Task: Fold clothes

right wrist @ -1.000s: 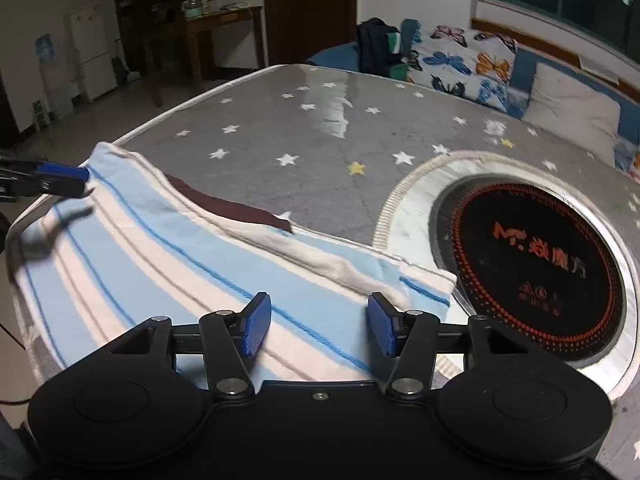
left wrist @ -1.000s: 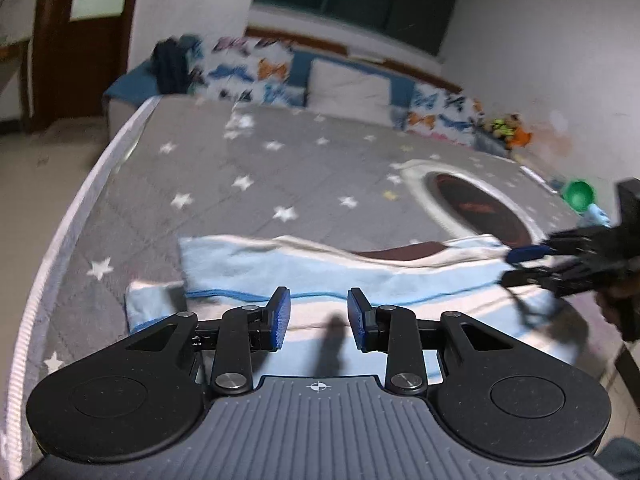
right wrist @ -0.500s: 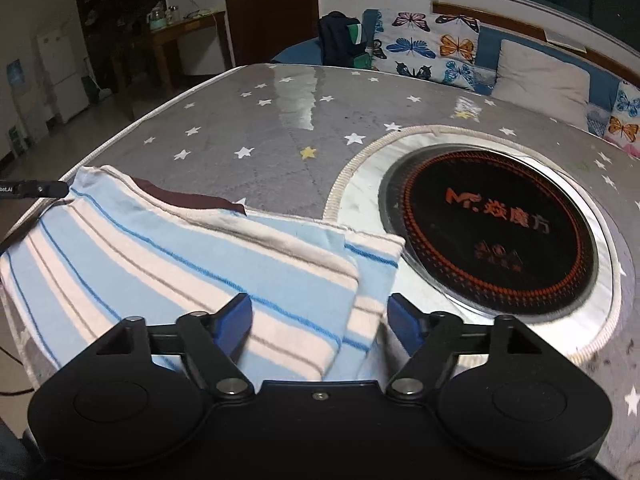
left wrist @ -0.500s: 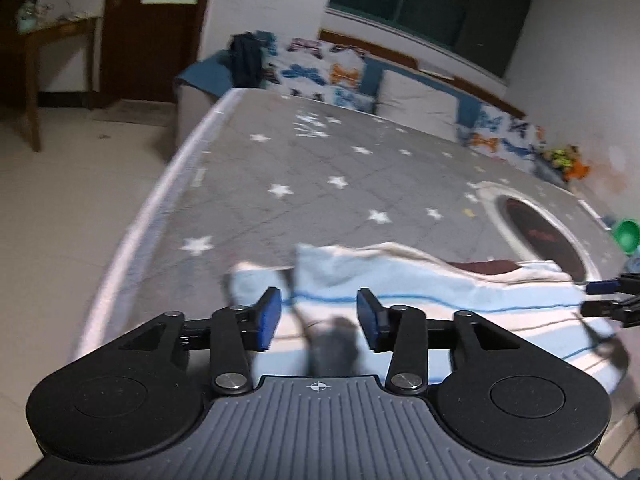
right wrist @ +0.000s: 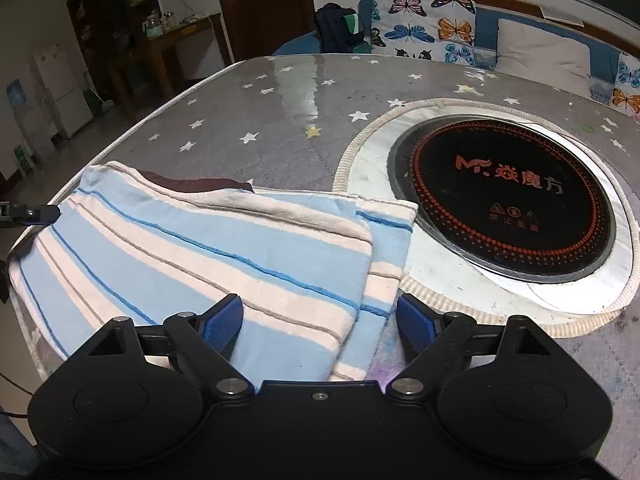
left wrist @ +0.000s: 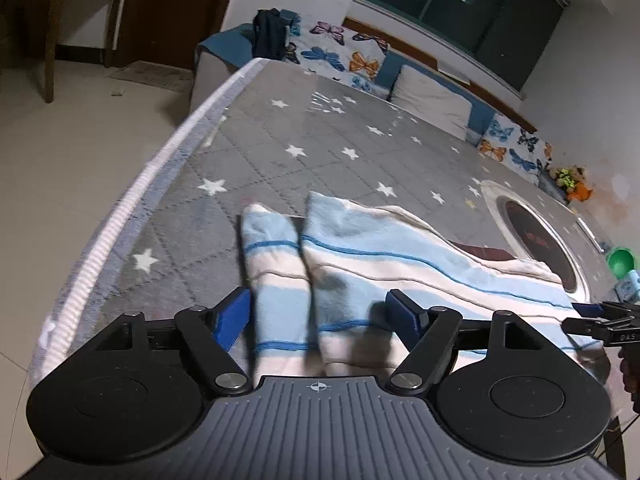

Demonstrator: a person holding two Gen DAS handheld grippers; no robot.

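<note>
Striped garment, light blue and cream, lies folded flat at near edge of desk; dark brown fabric peeks from under its far fold. Sleeve sticks out at garment's left end, second sleeve at right end, touching rim of round cooktop. Left gripper: jaws spread wide, straddling sleeve end, gripping nothing. Right gripper: jaws spread wide over garment's right end, gripping nothing. Butterfly-print cushions beyond far edge.
</note>
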